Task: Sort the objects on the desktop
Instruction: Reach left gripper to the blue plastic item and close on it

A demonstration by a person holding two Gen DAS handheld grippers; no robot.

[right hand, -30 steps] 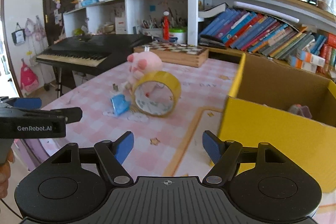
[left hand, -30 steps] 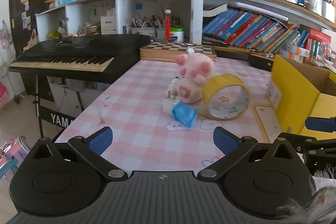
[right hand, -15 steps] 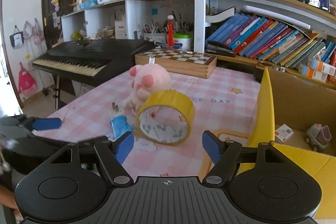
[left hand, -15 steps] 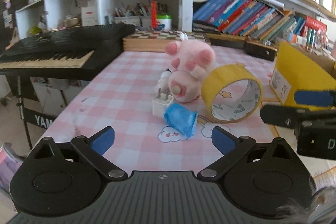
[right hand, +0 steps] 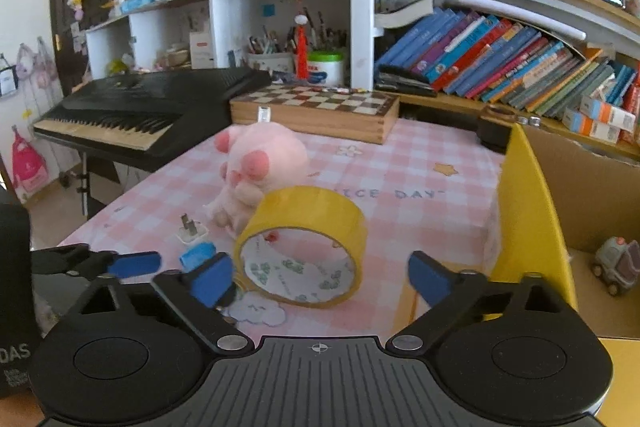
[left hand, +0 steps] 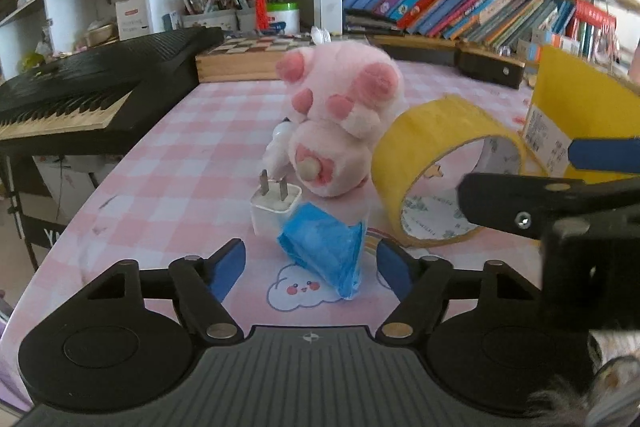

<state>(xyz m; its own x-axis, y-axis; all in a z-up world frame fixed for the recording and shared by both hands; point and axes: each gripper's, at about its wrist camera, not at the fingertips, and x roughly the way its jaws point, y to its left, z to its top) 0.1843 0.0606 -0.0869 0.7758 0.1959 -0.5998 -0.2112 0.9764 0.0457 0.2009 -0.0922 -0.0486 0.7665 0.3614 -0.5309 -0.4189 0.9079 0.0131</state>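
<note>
A crumpled blue packet lies on the pink checked table, right by a white charger plug. My left gripper straddles the packet with its jaws closing; the pads stand just clear of it. Behind sits a pink plush toy, and a yellow tape roll stands on edge beside it. My right gripper faces the roll with its jaws opening, wide, holding nothing. The roll stands just ahead of the fingertips.
A yellow cardboard box stands at the right with a toy car inside. A black keyboard borders the table's left side. A wooden chess box and bookshelves close off the back.
My left gripper came forward and down to the blue packet and its jaws narrowed. My right gripper swung left from the box to the tape roll and its jaws widened.
</note>
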